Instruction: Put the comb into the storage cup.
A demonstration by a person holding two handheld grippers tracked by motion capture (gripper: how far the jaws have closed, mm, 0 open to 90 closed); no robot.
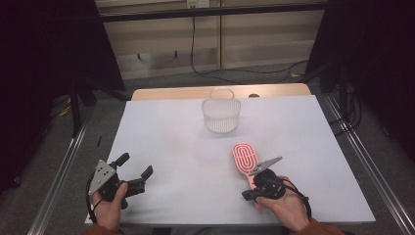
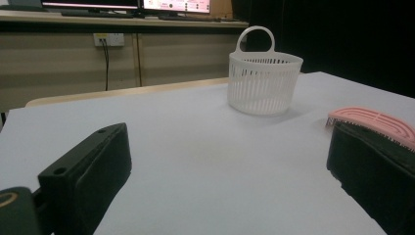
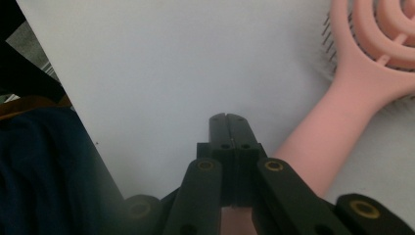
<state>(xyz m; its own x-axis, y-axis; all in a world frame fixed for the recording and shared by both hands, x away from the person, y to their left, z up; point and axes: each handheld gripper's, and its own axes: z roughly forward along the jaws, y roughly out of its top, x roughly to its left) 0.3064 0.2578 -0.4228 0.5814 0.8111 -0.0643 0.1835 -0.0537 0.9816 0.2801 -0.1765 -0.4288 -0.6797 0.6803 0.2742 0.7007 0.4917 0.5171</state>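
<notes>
A pink hairbrush (image 1: 243, 156) lies on the white table (image 1: 186, 147) at the front right, handle toward the person. My right gripper (image 1: 247, 195) rests over the end of that handle. In the right gripper view its jaws (image 3: 228, 118) are shut with nothing between them, and the brush handle (image 3: 337, 122) runs beside them on the right. My left gripper (image 1: 135, 165) is at the front left, held low over the table, jaws wide open and empty (image 2: 230, 142). A white slatted basket (image 1: 221, 115) with a hoop handle stands upright at the back middle, seen ahead in the left gripper view as the basket (image 2: 264, 83).
The table's front edge runs close to both hands. In the right gripper view a dark blue sleeve or garment (image 3: 44, 171) lies past that edge. Metal rails (image 1: 63, 166) flank the table. A wooden strip (image 1: 171, 92) borders the far edge.
</notes>
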